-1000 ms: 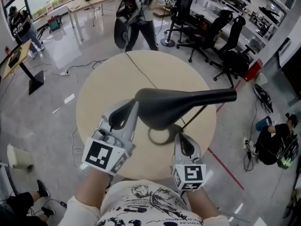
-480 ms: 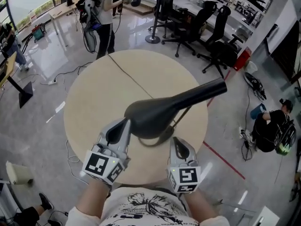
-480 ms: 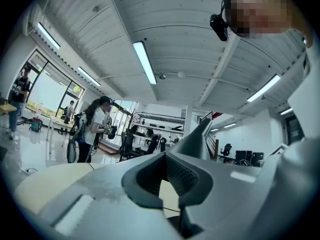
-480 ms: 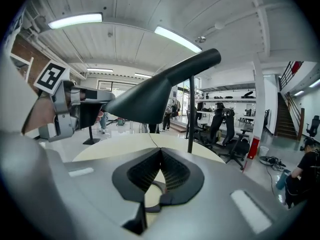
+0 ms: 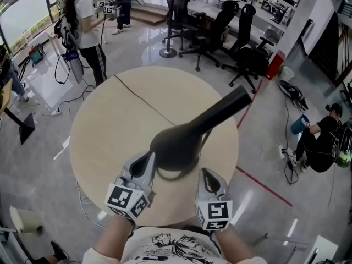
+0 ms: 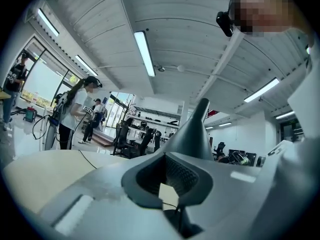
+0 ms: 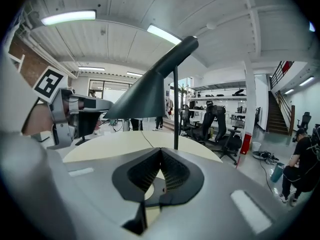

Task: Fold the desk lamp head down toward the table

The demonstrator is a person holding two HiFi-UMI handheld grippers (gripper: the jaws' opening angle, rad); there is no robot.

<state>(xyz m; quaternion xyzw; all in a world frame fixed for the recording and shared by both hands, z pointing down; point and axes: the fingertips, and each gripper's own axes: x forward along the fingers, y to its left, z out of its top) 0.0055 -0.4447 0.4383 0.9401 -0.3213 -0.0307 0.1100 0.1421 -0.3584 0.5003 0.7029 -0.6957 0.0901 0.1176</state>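
Observation:
A black desk lamp stands on the round beige table [image 5: 99, 131]. Its cone-shaped head [image 5: 176, 144] is raised over the table's near half, and its neck [image 5: 228, 106] points up and right. The lamp's ring base [image 5: 165, 175] shows under the head, and a thin cord [image 5: 137, 99] runs back across the table. My left gripper [image 5: 147, 159] sits just left of the head's wide end, with its jaws together and holding nothing. My right gripper [image 5: 206, 175] is below and right of the head, also shut and empty. In the right gripper view the head [image 7: 147, 94] and thin pole [image 7: 176, 109] rise ahead.
A person [image 5: 85, 29] stands beyond the table at the far left, with others farther back. Office chairs [image 5: 212, 26] crowd the back. Another person [image 5: 324, 142] crouches on the floor at the right. Cables [image 5: 69, 100] lie on the floor at the left.
The head view has shifted, so the lamp head now looks shorter and points more up and right. Both grippers stay shut near the table's near edge.

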